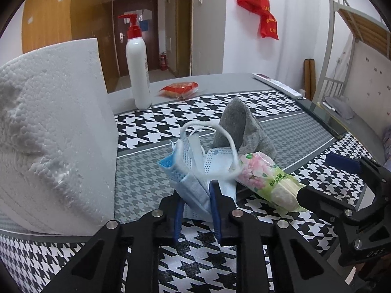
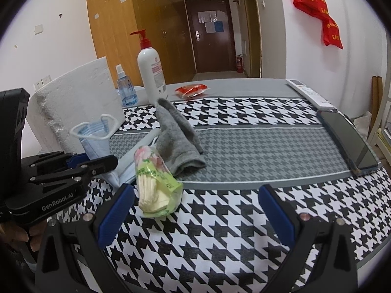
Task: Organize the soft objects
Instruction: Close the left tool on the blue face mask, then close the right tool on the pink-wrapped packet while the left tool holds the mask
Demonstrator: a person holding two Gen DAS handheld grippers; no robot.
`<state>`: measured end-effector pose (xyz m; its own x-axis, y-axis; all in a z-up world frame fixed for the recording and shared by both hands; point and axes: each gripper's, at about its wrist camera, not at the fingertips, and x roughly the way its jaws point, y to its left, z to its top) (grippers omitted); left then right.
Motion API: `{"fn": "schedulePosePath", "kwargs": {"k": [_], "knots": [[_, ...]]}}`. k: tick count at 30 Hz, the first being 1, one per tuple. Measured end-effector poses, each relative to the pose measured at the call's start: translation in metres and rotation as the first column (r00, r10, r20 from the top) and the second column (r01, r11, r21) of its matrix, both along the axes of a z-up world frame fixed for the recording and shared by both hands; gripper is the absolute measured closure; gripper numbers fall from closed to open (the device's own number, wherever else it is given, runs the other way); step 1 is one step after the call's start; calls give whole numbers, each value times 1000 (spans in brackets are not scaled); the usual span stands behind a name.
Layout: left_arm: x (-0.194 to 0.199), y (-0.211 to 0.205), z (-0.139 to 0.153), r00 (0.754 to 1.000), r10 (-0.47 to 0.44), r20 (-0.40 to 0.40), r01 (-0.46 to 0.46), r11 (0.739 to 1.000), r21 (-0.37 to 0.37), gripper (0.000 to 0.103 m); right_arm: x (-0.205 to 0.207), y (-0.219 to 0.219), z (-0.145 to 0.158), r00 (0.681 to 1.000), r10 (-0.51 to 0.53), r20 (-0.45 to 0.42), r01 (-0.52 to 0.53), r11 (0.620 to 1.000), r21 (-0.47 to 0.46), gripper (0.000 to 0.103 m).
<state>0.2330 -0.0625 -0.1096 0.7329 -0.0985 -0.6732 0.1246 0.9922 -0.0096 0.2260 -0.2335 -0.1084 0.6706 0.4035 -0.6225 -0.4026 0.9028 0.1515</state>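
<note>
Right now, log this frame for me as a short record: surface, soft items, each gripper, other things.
surface: table with houndstooth cloth
soft items: blue face mask, grey sock, tissue pack, bunched together
left gripper: shut on the face mask, which stands up off the cloth
right gripper: open, nothing between its fingers, near the tissue pack
other things: foam block, pump bottle, spray bottle, red packet, remote, phone

The right gripper [image 2: 195, 195] is hovering wide open over the tablecloth [image 2: 220, 232]. The left gripper [image 2: 97, 161] is pinching a blue mask [image 2: 94, 136] beside the tissue pack [image 2: 156, 183].
</note>
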Motion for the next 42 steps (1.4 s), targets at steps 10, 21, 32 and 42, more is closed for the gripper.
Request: {"fn": "schedulePosePath", "kwargs": {"k": [10,21,32,42], "knots": [[-12,9,9,1000,1,31,-1,1000,-6,87,-1,11,0,1000,28,-8,-28,1000,-13,0],[-30,23,18,998,16,63,-16,1000,-8,88,-6,22,2,999,54,1,-54,998,-23,0],[-39,36,20,997,39,67,-38,999,-15,89,-8,32,2,996,87,-8,-87,996,-38,3],[-43,44,14,998,44,38,-43,999,-29,89,-4,41,-6,993,114,-43,-117,991,-65,16]]}}
